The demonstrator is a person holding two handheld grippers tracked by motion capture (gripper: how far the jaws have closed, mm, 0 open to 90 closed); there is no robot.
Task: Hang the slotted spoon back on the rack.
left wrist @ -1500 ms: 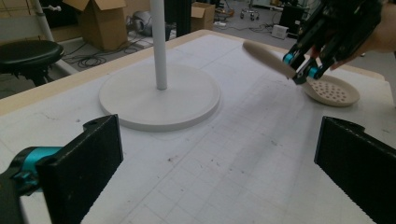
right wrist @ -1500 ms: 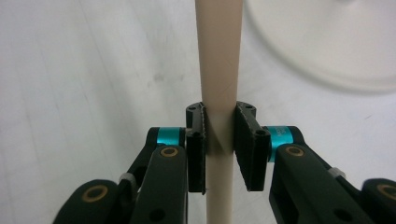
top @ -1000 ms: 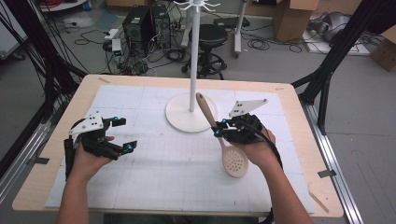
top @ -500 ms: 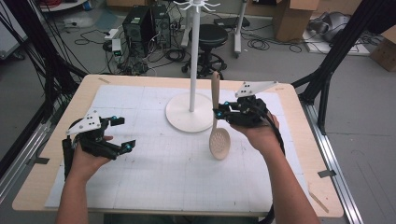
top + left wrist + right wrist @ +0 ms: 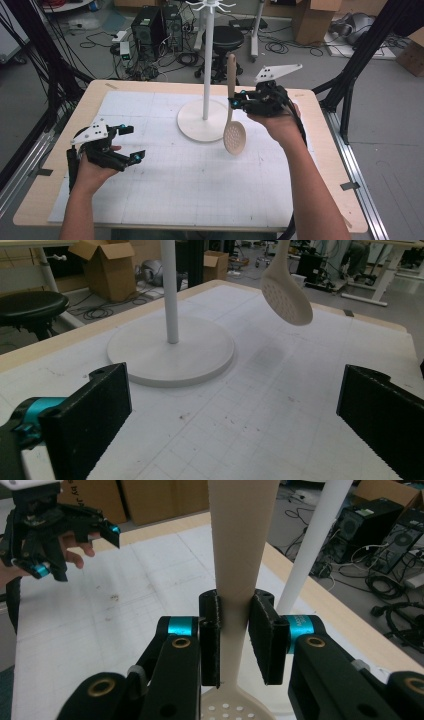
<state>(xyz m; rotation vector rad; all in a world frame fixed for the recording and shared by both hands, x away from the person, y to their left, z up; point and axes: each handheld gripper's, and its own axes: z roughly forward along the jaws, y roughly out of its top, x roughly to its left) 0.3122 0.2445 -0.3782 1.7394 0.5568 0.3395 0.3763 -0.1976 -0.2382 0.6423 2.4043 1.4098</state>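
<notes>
Holding a slotted spoon (image 5: 233, 131) upright by its handle, the right gripper (image 5: 239, 101) has its jaws clamped on the narrow neck, bowl hanging down above the table (image 5: 320, 165), just right of the stand (image 5: 204, 102). The grip sits low on a tapered handle, so the spoon could pivot or slip between the pads. The handle's tip could also knock the stand's pole on the way toward the hooks. The left gripper (image 5: 129, 142) rests at near left, jaws wide and empty.

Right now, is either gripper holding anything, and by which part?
The right gripper is shut on the slotted spoon, clamping its handle just above the perforated bowl, which hangs downward. The left gripper is open and holds nothing.
</notes>
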